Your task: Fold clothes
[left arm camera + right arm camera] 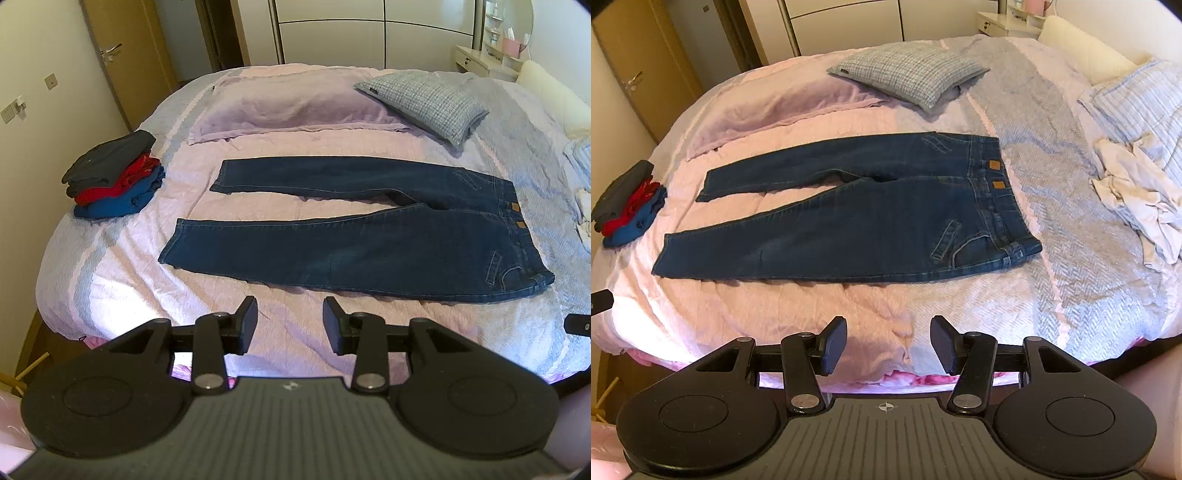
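One pair of dark blue jeans [369, 229] lies flat on the pink bed [122, 266], legs to the left, waist to the right | left gripper [290, 325]: jaws apart, nothing between, jeans just ahead, not touching | right gripper [888, 345]: jaws wide, nothing held, jeans ahead | folded clothes pile [114, 177] far left.

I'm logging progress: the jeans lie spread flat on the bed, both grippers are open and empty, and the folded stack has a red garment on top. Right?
Not quite: the folded stack has a dark grey garment on top, red beneath it, as the left wrist view shows. The jeans do lie flat on the bed; the left gripper and right gripper are open and empty.
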